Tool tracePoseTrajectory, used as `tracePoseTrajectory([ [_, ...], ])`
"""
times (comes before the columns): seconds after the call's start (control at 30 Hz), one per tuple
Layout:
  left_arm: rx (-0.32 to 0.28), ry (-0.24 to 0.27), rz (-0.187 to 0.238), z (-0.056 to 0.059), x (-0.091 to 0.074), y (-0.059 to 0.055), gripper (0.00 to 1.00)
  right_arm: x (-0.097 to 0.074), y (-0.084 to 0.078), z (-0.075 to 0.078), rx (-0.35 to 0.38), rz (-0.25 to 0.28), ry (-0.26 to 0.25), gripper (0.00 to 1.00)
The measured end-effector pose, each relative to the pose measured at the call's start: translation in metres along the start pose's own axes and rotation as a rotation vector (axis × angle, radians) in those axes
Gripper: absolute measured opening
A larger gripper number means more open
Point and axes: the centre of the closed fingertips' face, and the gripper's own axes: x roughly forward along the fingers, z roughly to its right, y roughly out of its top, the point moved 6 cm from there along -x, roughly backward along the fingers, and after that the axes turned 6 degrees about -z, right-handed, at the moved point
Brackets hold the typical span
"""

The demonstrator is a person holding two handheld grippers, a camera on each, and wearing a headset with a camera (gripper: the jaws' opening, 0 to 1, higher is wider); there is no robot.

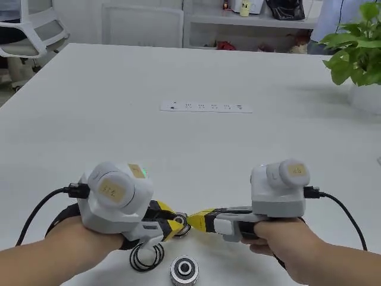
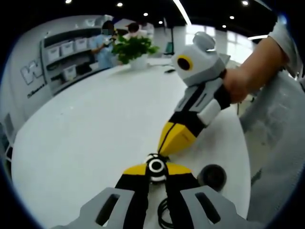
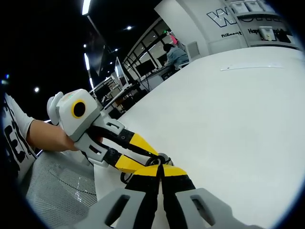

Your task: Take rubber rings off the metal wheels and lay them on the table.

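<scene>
A small metal wheel (image 1: 182, 228) with a black rubber rim hangs just above the table, between both grippers. My left gripper (image 1: 177, 226) comes in from the left and is shut on that wheel (image 2: 156, 166). My right gripper (image 1: 194, 220) points left, its yellow jaws pressed together at the wheel's rim (image 3: 162, 158), pinching the black ring there. A second metal wheel (image 1: 184, 269) lies on the table near the front edge. Loose black rubber rings (image 1: 146, 256) lie beside it, under the left gripper.
The white table (image 1: 190, 77) stretches far ahead. A power strip (image 1: 205, 107) is set into its middle. A potted plant (image 1: 357, 50) stands at the back right, and a chair (image 1: 30, 30) and shelves stand beyond the far edge.
</scene>
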Motion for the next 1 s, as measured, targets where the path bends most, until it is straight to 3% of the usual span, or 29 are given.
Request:
tracePoseTrajectory([
  [1.0, 0.002, -0.002, 0.002, 0.0008, -0.0003, 0.0, 0.13, 0.0005, 0.0, -0.0043, 0.014, 0.009, 0.023, 0.0],
])
